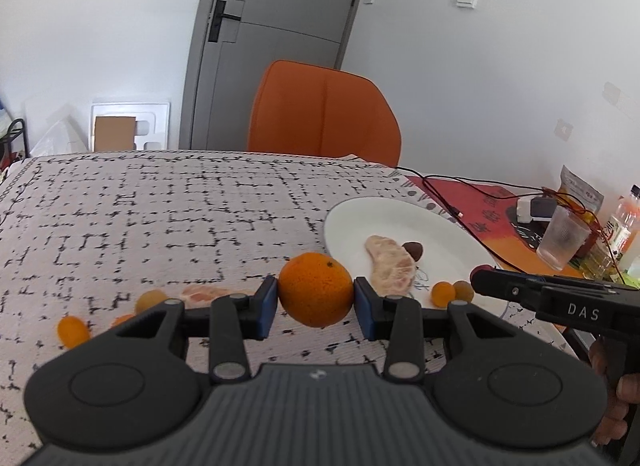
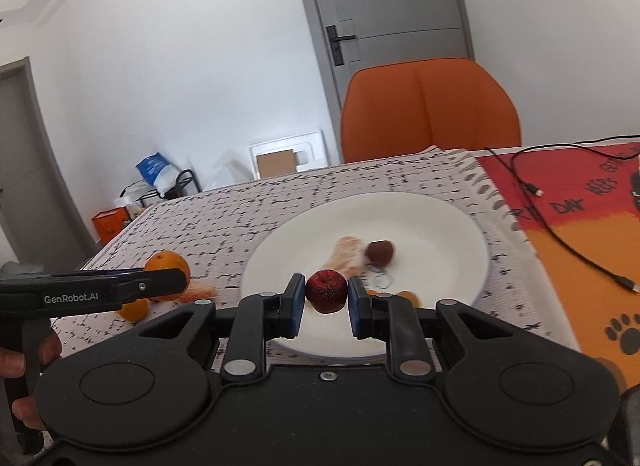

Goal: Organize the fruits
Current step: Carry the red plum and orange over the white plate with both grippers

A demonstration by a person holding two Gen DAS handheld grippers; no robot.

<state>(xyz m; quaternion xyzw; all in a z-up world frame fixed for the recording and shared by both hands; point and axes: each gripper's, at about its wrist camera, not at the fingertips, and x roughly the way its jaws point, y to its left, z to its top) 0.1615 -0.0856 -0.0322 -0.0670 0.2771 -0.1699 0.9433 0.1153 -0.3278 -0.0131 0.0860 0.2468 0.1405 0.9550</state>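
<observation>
Covering the bench [image 1: 160, 205], a white cloth with black broken-line grid; beyond its far edge, an orange chair [image 1: 324, 113]. White plate [image 2: 440, 225], on the bench to the right, bearing a peeled citrus segment cluster [image 1: 390, 266] and a small dark brown fruit [image 1: 414, 250] touching it. Left hand-held gripper [image 1: 315, 296], blue pads clamped on either side of a mandarin [image 1: 315, 294], held above the cloth just left of the plate rim. Right hand-held gripper [image 2: 326, 300], pads closed against a small dark red fruit [image 2: 326, 290], held over the near part of the plate. Loose peeled segments [image 1: 200, 297] on the cloth, left of the mandarin. Kumquats: one [image 1: 72, 330] at far left, one [image 1: 151, 301] beside the loose segments, one [image 1: 443, 293] at the plate's near rim.
</observation>
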